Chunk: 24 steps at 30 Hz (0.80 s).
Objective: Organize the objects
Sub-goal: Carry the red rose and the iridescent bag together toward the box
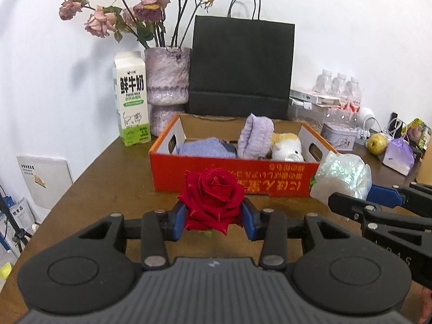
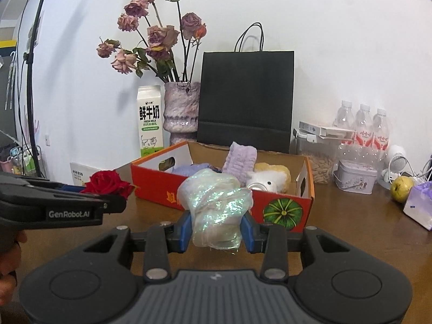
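Note:
My left gripper (image 1: 214,217) is shut on a red rose (image 1: 213,193) and holds it above the brown table, just in front of the red cardboard box (image 1: 216,174). My right gripper (image 2: 216,228) is shut on a crumpled iridescent wrapper (image 2: 216,205), held near the box's front right corner. The wrapper (image 1: 341,178) and the right gripper also show at the right of the left wrist view. The rose (image 2: 108,183) and the left gripper also show at the left of the right wrist view. The box (image 2: 283,205) holds purple cloths (image 1: 255,136) and a white plush toy (image 1: 287,148).
Behind the box stand a milk carton (image 1: 132,100), a vase of dried roses (image 1: 167,81) and a black paper bag (image 1: 240,67). At the right are water bottles (image 2: 363,127), a small tin (image 2: 355,179), a pear (image 2: 402,189) and a purple pouch (image 2: 419,206).

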{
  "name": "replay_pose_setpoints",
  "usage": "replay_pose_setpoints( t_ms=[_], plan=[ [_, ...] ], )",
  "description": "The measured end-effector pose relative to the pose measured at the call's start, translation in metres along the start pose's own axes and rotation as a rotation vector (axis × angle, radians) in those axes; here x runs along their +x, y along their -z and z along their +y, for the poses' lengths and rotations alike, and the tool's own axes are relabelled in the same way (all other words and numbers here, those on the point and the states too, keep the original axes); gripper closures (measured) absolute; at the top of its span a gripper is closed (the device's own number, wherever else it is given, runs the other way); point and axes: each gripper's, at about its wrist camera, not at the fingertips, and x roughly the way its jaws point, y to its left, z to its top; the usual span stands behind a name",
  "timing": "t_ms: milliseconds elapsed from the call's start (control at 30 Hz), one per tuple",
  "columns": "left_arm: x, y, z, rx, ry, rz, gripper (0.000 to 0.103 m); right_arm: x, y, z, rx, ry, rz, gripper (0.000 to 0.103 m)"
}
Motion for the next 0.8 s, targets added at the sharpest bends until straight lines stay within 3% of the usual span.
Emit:
replay_pose_setpoints(
  t_ms=[800],
  plan=[
    [0.058,-0.048,0.004,-0.037,-0.009,-0.041,0.06,0.058,-0.036,-0.021,0.048,0.002,-0.044,0.067]
  ],
)
